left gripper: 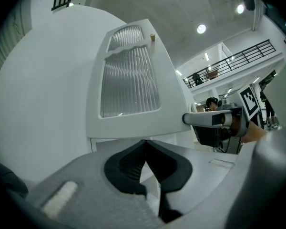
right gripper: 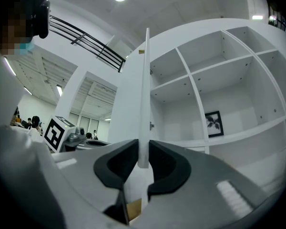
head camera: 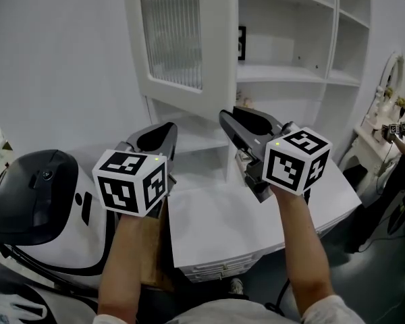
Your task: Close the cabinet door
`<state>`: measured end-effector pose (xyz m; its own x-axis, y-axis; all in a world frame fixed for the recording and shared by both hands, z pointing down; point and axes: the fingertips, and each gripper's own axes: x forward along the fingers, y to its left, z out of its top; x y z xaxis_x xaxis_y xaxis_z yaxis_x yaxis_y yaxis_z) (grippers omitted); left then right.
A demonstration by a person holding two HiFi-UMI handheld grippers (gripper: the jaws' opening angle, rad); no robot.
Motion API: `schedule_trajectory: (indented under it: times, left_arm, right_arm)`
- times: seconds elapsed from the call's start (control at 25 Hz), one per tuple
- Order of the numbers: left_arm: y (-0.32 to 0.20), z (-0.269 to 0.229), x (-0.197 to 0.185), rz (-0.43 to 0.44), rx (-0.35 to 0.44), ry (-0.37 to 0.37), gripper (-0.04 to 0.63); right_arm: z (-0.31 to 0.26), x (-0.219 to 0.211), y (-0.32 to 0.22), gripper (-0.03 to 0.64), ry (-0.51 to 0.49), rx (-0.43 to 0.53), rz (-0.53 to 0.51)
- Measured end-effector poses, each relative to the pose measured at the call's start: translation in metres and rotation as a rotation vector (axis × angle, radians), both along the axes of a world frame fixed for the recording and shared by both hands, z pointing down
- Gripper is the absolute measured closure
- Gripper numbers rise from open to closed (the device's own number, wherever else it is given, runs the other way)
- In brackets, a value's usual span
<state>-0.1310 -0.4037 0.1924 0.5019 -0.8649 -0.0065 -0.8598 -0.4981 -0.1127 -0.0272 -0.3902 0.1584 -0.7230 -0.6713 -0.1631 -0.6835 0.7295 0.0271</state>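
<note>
The white cabinet door [head camera: 172, 39] with a ribbed glass pane stands swung out from the open shelf cabinet [head camera: 283, 73]. My right gripper [head camera: 228, 118] is shut on the door's lower free edge. In the right gripper view the door [right gripper: 144, 104] shows edge-on, a thin white strip pinched between the dark pads of the gripper [right gripper: 143, 154]. My left gripper [head camera: 163, 133] hovers below the door's front face, shut with nothing in it. In the left gripper view its tips [left gripper: 144, 147] meet just under the door [left gripper: 128, 80], with the right gripper [left gripper: 214, 120] at the right.
The cabinet's shelves hold only a small framed picture [right gripper: 213, 124]. A white countertop [head camera: 256, 214] lies below both grippers. A white-and-black rounded machine [head camera: 40, 201] stands at the left, and a plain white wall [head camera: 54, 59] is behind the door.
</note>
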Motion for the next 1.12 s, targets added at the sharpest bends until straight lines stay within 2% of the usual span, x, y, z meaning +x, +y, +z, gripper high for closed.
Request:
schedule_trajectory:
  times: [1.12]
  left_arm:
    - [-0.079,0.005,0.049,-0.058,-0.015,-0.011,0.592]
  right_arm:
    - [-0.002,0.050,-0.082,0.534,-0.027,0.011,-0.051]
